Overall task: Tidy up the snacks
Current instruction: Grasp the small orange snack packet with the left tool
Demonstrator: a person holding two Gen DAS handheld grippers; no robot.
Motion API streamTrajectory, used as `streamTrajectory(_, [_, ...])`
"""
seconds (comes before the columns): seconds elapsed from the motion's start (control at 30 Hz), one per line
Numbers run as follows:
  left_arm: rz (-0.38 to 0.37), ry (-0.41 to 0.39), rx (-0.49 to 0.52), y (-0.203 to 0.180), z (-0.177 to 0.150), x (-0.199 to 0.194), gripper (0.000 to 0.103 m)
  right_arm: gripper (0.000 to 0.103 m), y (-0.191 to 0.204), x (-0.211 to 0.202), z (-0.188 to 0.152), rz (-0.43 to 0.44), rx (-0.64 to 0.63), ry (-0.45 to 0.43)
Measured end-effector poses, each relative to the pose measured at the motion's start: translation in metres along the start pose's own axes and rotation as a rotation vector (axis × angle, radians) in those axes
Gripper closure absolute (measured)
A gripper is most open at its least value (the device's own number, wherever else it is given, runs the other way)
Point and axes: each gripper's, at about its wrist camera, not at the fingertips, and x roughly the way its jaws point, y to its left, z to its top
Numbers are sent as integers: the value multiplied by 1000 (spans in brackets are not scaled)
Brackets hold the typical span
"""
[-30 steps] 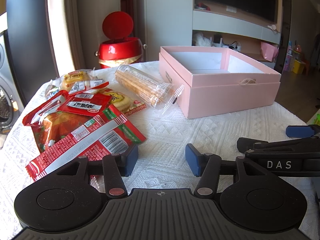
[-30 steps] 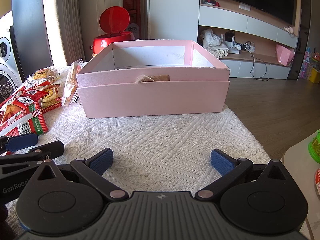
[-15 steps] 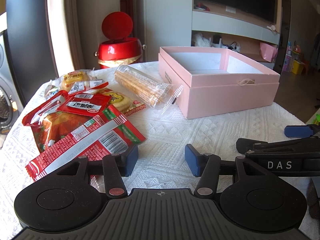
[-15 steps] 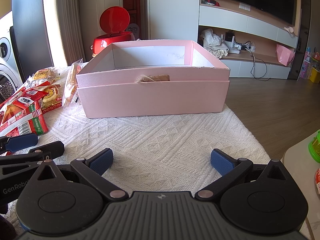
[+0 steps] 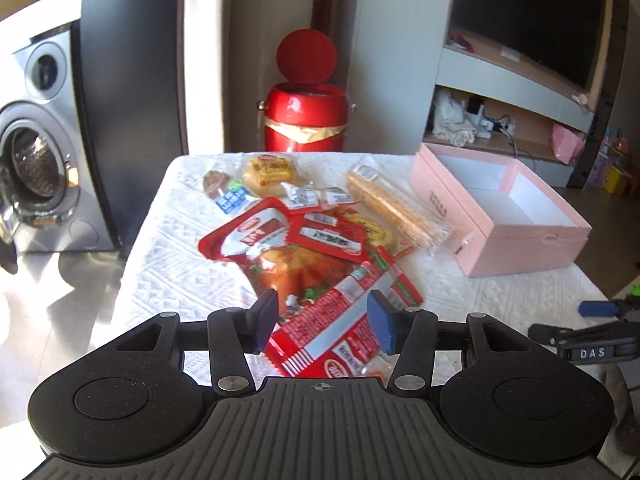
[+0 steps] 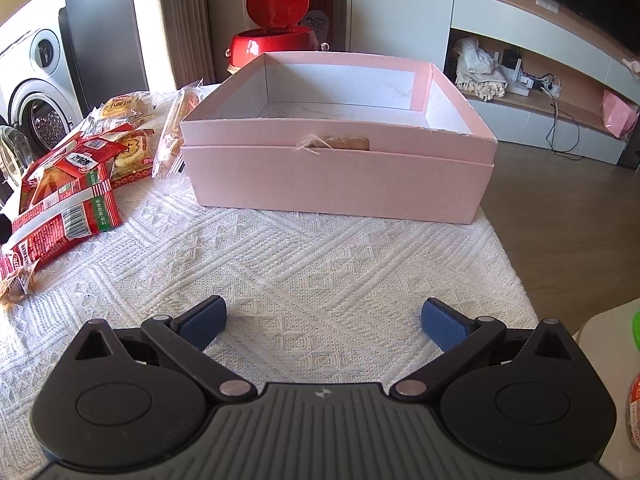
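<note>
A heap of snack packets lies on the white cloth, left of an open, empty pink box point(image 5: 520, 236) point(image 6: 336, 176). Nearest is a long red striped packet point(image 5: 340, 328) point(image 6: 60, 224). Behind it lie a big red bag point(image 5: 280, 256), a clear sleeve of biscuits point(image 5: 396, 208) and small cakes point(image 5: 272, 172). My left gripper point(image 5: 322, 322) is open and raised over the striped packet, fingers either side of it. My right gripper point(image 6: 322, 322) is open and empty above bare cloth in front of the box; it shows at the right edge of the left wrist view point(image 5: 600, 312).
A red bin point(image 5: 306, 112) with its lid up stands on the floor behind the table. A washing machine point(image 5: 36, 168) is at the left. The table's left edge point(image 5: 136, 240) drops to the floor. A TV shelf point(image 6: 540, 80) is at the right.
My left gripper has lifted, swung left over the snack heap, and opened wider. My right gripper has risen a little and stays open in front of the box.
</note>
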Motion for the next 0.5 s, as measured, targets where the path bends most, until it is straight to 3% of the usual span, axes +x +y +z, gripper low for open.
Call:
streamTrajectory(0.03, [-13, 17, -75, 17, 7, 3, 50, 0, 1, 0, 0, -1, -1, -6])
streamTrajectory(0.1, [-64, 51, -96, 28, 11, 7, 50, 0, 2, 0, 0, -4, -3, -8])
streamTrajectory(0.17, [-122, 121, 34, 17, 6, 7, 50, 0, 2, 0, 1, 1, -4, -5])
streamTrajectory(0.23, [-129, 180, 158, -3, -8, 8, 51, 0, 3, -1, 1, 11, -14, -2])
streamTrajectory(0.37, [-145, 251, 260, -26, -32, 16, 55, 1, 10, -4, 4, 31, -70, -13])
streamTrajectory(0.43, [-126, 240, 255, -29, -38, 21, 62, 1, 16, -7, 7, 52, -99, -21])
streamTrajectory(0.5, [-145, 232, 235, -30, -39, 21, 76, 1, 24, -9, 14, 80, -118, -28])
